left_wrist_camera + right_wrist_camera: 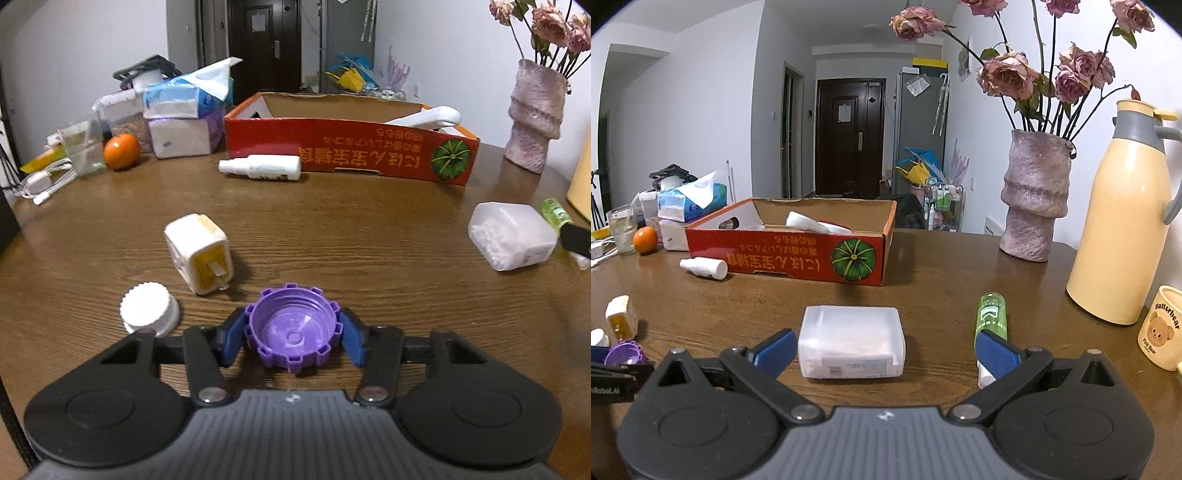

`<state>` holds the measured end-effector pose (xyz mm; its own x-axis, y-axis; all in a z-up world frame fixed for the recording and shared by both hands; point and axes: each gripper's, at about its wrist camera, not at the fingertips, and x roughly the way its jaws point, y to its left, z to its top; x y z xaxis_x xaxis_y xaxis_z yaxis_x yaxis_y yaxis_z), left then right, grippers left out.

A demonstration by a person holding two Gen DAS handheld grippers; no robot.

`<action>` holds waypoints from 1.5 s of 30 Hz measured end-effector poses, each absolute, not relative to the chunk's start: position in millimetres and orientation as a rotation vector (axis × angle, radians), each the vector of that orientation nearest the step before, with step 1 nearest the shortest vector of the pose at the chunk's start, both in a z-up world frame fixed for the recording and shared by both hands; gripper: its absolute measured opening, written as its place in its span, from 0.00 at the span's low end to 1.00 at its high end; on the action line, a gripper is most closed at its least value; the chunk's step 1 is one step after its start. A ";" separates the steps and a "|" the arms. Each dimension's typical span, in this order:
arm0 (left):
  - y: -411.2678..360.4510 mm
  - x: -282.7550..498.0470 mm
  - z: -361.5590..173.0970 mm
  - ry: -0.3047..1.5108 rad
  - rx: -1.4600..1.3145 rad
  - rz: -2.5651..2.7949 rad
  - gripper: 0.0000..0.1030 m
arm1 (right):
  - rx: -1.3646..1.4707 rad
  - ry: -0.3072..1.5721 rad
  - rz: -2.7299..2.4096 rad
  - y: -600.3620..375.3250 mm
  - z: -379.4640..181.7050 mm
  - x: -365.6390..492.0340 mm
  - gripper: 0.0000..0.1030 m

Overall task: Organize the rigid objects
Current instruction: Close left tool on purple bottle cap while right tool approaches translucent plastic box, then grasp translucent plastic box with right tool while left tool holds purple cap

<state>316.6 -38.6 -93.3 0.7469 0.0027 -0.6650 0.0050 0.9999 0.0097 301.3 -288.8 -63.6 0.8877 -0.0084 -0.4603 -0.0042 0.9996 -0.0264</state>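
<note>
nearest the left wrist cam, the left hand-held gripper (293, 338) has its blue pads (232, 341) pressed on both sides of a purple cap (293, 328), open side up, sitting on the brown wooden counter (332, 229). just left of it lies a white ribbed cap (147, 308), and a bit farther a white & yellow plug adapter (199, 253) on its side. at the right, a frosted box of cotton swabs (511, 234) w/ a green bottle (554, 212) beyond it.

in the right wrist view, the right hand-held gripper (884, 354) stands wide apart, clamped on nothing; the swab box (851, 341) sits between its fingers w/o touching either pad. the green bottle (991, 314) lies just beside the right pad.

farther back, a white spray bottle (260, 168) lies on its side against the near wall of a red cardboard box (347, 151) w/ a pumpkin print; some white items are inside it. far left: an orange (121, 150), tissue packs (177, 98), cables (44, 182). far right: a pink vase (1036, 195) w/ dried roses, a cream thermos jug (1123, 218) & a bear mug (1161, 328).
</note>
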 end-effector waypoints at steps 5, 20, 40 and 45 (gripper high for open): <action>-39.2 312.9 -88.3 0.703 0.011 -0.012 0.53 | -0.026 0.492 -0.002 -288.5 -67.9 304.8 1.00; -47.1 317.3 -59.9 0.562 0.037 0.000 0.53 | -0.048 0.500 0.022 -271.8 -80.8 327.7 1.00; -49.1 331.4 -54.2 0.539 0.034 0.012 0.53 | -0.025 0.608 0.004 -254.9 -96.2 380.9 0.87; -46.8 332.6 -51.9 0.534 0.025 0.015 0.53 | -0.045 0.606 0.011 -250.7 -93.4 374.0 0.79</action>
<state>332.6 -46.8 -51.9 0.8606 0.0204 -0.5089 -0.0075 0.9996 0.0274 374.0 -250.7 -93.4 0.8218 -0.0031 -0.5697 -0.0232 0.9990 -0.0389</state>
